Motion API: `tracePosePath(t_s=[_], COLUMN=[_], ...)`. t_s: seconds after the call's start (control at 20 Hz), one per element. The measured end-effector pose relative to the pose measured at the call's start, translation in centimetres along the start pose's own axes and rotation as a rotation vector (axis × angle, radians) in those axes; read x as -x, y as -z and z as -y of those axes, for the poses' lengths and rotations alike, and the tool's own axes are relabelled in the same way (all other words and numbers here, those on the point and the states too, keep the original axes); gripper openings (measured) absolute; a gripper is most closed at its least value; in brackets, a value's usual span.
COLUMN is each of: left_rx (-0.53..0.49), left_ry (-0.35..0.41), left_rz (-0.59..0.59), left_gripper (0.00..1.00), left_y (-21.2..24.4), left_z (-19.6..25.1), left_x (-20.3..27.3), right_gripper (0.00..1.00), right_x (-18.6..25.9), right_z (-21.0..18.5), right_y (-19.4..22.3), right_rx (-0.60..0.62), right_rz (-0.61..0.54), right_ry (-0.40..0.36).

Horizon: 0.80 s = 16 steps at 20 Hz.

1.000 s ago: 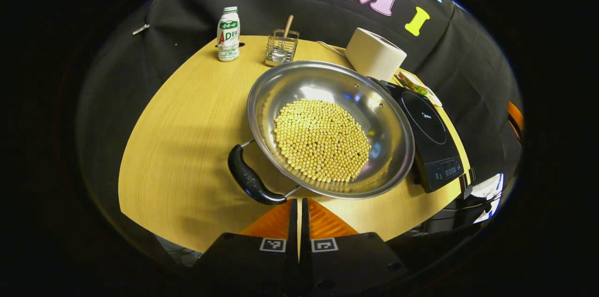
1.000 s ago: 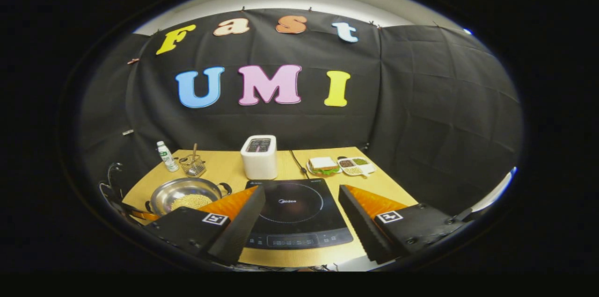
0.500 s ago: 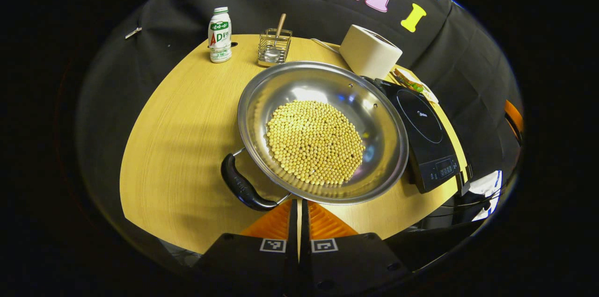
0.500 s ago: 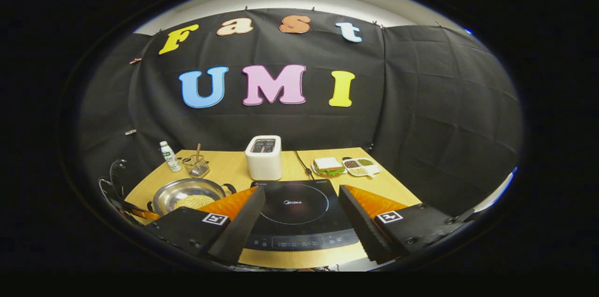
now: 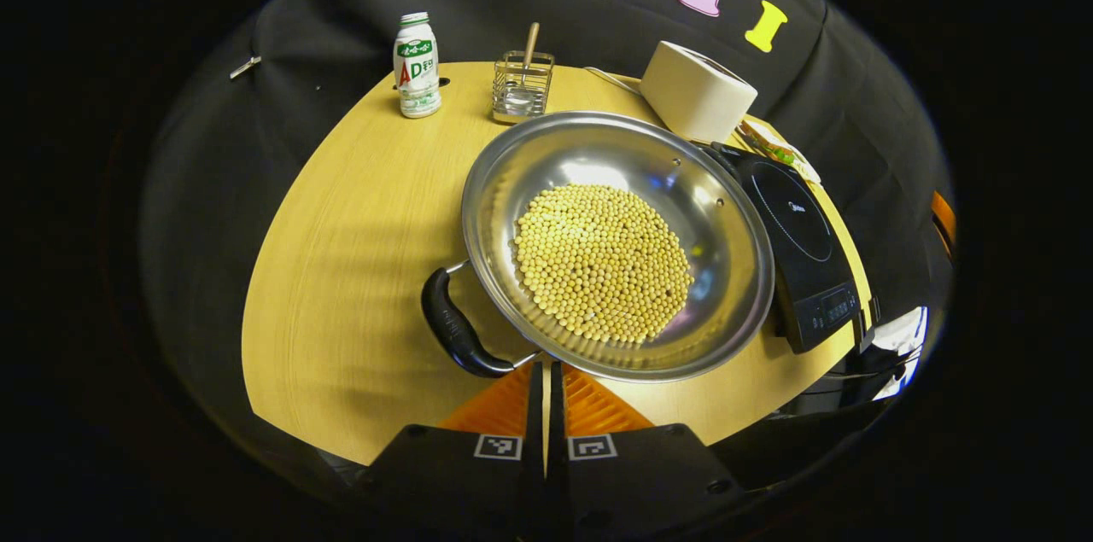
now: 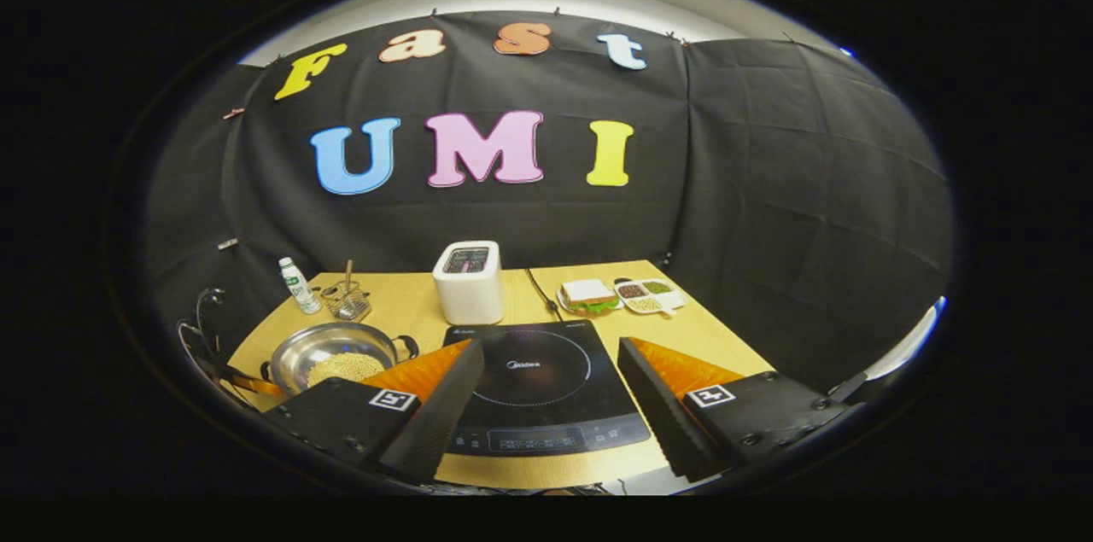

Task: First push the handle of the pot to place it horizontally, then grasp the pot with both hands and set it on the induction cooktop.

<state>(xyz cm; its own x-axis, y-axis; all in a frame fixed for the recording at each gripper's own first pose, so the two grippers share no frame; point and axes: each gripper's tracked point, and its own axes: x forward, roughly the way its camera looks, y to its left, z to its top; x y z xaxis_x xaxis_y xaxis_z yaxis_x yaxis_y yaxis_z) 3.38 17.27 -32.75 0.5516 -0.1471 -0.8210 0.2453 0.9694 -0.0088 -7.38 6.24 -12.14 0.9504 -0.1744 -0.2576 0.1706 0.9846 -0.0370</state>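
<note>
1. Left tongs [image 5: 546, 375] sit at the bottom of the left gripper view, their two fingers pressed together with nothing between them, tips just beside the near rim of the pot.
2. Directly ahead of them, the wide, shallow stainless-steel pot [image 5: 619, 243] rests on the pale wooden desk [image 5: 359, 226], filled with small yellow beans [image 5: 602, 262].
3. Its curved black handle [image 5: 454, 329] lies just left of the tong tips, near but not clearly touching.
4. Right of the pot is the flat black induction cooktop [image 5: 803, 243], its edge just beside the pot's rim.
5. Right tongs [image 6: 551, 397], seen in the right gripper view, are spread wide apart, holding nothing, above the cooktop's near edge.
6. From that view the pot lies off to the left of the tongs, beside the cooktop.
7. Farther back on the desk stand a small white-and-green bottle [image 5: 417, 64], a wire basket [image 5: 523, 86] and a white toaster [image 5: 696, 91].
</note>
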Motion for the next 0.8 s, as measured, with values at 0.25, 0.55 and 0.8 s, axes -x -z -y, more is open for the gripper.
tracePosePath(t_s=[0.25,0.55,0.8], left_rx=[0.019,0.083,0.091], left_ry=[-0.026,-0.038,-0.062], left_rz=[0.014,0.032,0.036], left_gripper=[0.05,0.05,0.05], left_y=[-1.2,-2.9,-3.9], left_z=[-2.1,-4.2,-5.7], left_x=[-0.3,-0.8,-1.4], right_gripper=[0.99,0.99,0.99], right_x=[-0.4,-0.9,-1.1], right_z=[-0.6,-0.7,0.0], right_y=[0.2,-0.1,0.1], right_rx=[0.007,0.012,0.018], right_rz=[-0.018,-0.019,-0.028], right_ry=[-0.015,-0.015,0.005])
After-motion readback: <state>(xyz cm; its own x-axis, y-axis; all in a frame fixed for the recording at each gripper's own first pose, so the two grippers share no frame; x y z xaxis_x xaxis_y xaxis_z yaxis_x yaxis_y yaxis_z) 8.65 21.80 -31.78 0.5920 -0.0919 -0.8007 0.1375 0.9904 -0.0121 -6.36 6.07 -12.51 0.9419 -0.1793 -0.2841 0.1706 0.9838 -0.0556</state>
